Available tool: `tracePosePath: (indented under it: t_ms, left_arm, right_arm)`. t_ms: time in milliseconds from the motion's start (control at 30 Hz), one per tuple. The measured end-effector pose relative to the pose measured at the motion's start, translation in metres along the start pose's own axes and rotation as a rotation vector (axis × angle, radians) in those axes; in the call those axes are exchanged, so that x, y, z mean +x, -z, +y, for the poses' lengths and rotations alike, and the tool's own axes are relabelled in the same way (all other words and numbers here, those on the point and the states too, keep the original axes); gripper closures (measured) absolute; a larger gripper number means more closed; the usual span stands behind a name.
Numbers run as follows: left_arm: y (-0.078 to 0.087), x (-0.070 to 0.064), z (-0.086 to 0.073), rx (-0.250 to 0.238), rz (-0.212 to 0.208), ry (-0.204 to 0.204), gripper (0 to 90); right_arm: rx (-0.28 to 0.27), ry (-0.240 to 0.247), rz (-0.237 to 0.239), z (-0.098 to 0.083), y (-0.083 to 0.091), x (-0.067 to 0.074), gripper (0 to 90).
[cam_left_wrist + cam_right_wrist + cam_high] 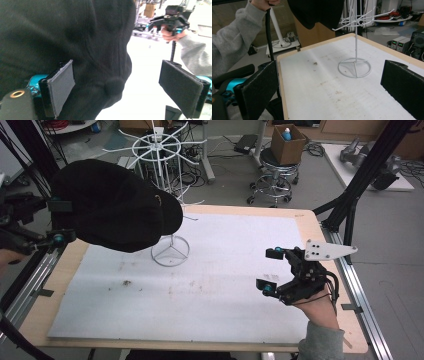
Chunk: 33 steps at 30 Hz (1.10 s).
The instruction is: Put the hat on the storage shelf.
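A black fabric cap [112, 205] hung on the white wire rack [170, 251], above the white padded surface [210, 285]. The left gripper [125, 87] stood wide open beside the cap, gripping nothing. The right gripper [270, 270] waited well apart, open and empty. Behind stood a round stool [275, 180] carrying a cardboard box [288, 145].

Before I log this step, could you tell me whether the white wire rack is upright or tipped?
Upright: the white wire rack has its ring base flat on the white table mat, pole vertical.
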<state>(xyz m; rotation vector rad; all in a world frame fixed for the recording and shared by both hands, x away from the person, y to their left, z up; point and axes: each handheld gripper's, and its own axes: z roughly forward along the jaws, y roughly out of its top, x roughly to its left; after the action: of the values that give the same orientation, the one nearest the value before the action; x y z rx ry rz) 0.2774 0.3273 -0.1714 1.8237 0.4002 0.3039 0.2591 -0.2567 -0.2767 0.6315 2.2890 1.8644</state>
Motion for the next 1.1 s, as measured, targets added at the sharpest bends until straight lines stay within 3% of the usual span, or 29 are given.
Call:
tracePosePath:
  t_ms: [167,533,700,900,1100]
  left_arm:
    - [0.002,-0.009,-0.017,-0.007,-0.006,0.004,13.5]
    - [0.021,-0.020,-0.046,-0.114,0.013,0.035,12.4]
    - [0.031,-0.021,-0.056,-0.154,0.048,0.046,12.4]
    - [0.031,-0.017,-0.057,-0.165,0.052,0.060,12.2]
    - [0.015,-0.008,-0.046,-0.153,0.090,0.077,12.2]
  right_arm:
    - [-0.008,-0.004,-0.003,0.000,0.002,-0.001,0.7]
    - [0.011,-0.015,-0.017,-0.005,0.000,-0.007,0.7]
    - [0.002,-0.016,-0.017,-0.005,0.001,-0.007,0.7]
    - [0.014,-0.017,-0.016,-0.005,-0.003,-0.008,0.7]
    - [0.022,-0.024,-0.016,-0.005,-0.006,-0.009,0.7]
